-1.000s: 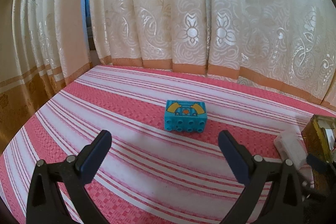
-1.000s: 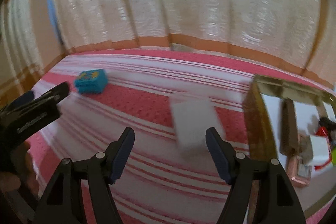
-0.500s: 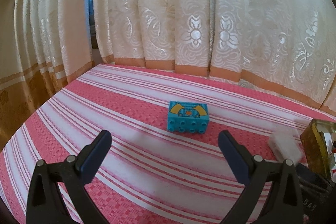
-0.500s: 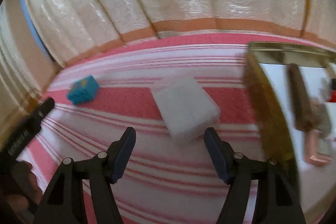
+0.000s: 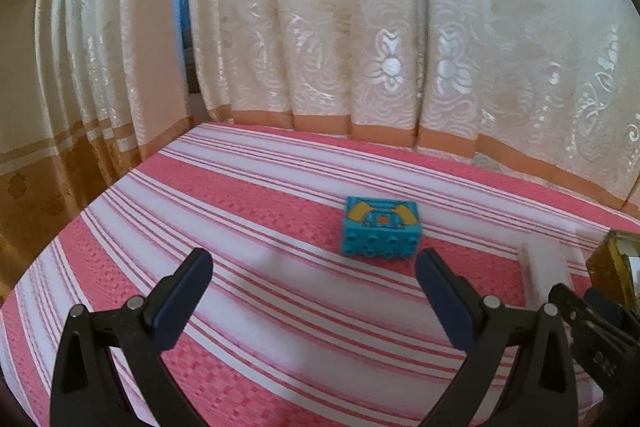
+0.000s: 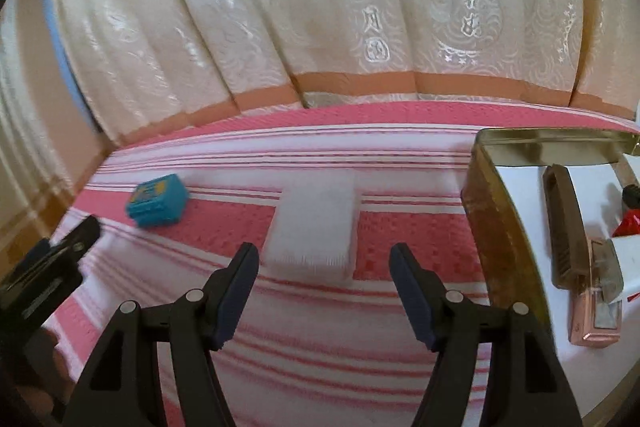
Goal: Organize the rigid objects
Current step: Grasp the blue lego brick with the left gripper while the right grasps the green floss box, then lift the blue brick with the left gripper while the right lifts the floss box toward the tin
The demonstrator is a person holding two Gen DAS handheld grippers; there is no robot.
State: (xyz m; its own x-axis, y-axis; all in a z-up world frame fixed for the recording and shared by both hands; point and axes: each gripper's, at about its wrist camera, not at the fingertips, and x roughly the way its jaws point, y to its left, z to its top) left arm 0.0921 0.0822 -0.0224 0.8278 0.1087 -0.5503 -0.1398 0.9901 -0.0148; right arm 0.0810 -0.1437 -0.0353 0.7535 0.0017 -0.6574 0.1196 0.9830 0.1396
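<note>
A turquoise toy brick point(image 5: 381, 227) with yellow print lies on the pink striped cloth, just beyond my left gripper point(image 5: 314, 273), which is open and empty. The brick also shows at the left in the right wrist view point(image 6: 157, 200). A white rectangular block point(image 6: 315, 227) lies flat right in front of my right gripper point(image 6: 324, 267), which is open and empty. The block shows blurred at the right in the left wrist view point(image 5: 550, 267). A gold-rimmed tray point(image 6: 496, 227) stands to the right.
The tray holds a brown comb-like piece point(image 6: 562, 223), a pink-cased item point(image 6: 596, 319) and a red object point(image 6: 628, 223). Cream curtains point(image 5: 360, 47) hang along the far edge of the table. The left gripper appears at the left in the right wrist view point(image 6: 44, 275).
My right gripper has swung to face the white block squarely and moved closer to it. My left gripper has shifted left, so the turquoise brick now sits right of centre.
</note>
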